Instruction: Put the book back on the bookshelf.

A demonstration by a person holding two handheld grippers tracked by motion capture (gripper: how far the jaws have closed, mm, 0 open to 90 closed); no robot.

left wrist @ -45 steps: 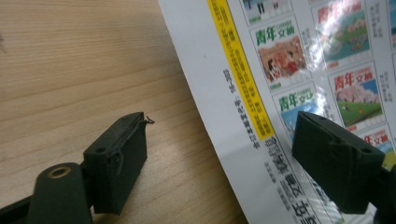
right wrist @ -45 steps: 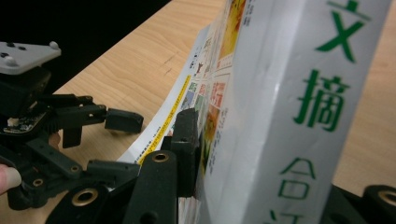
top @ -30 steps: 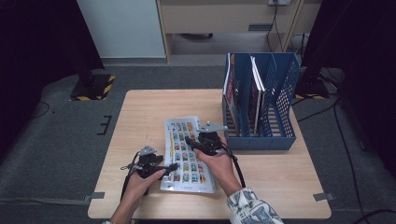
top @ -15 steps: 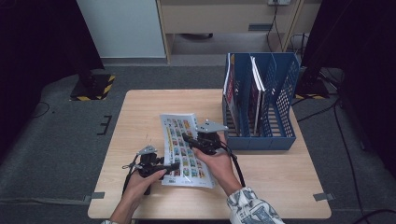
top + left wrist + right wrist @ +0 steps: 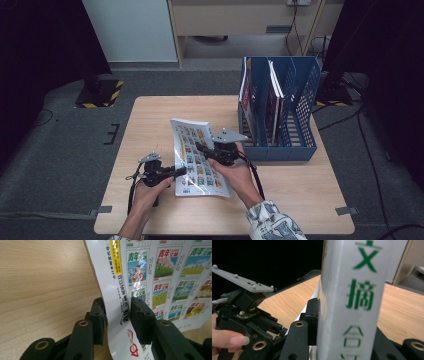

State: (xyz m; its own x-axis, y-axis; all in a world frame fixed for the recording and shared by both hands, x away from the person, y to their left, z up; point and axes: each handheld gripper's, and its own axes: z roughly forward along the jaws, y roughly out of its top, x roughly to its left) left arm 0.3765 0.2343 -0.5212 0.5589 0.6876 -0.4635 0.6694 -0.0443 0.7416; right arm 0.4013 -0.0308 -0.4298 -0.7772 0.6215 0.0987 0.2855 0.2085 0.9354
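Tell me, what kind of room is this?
Probably an office or a lab. A light wooden table stands on grey carpet, a blue plastic file rack holds upright books, and a pale wooden cabinet stands behind.

The magazine [image 5: 160, 277] cover is showing rows of small covers, each reading 青年文摘 in green and red; its spine [image 5: 359, 297] is showing green 文摘, probably 合 below, blurred.
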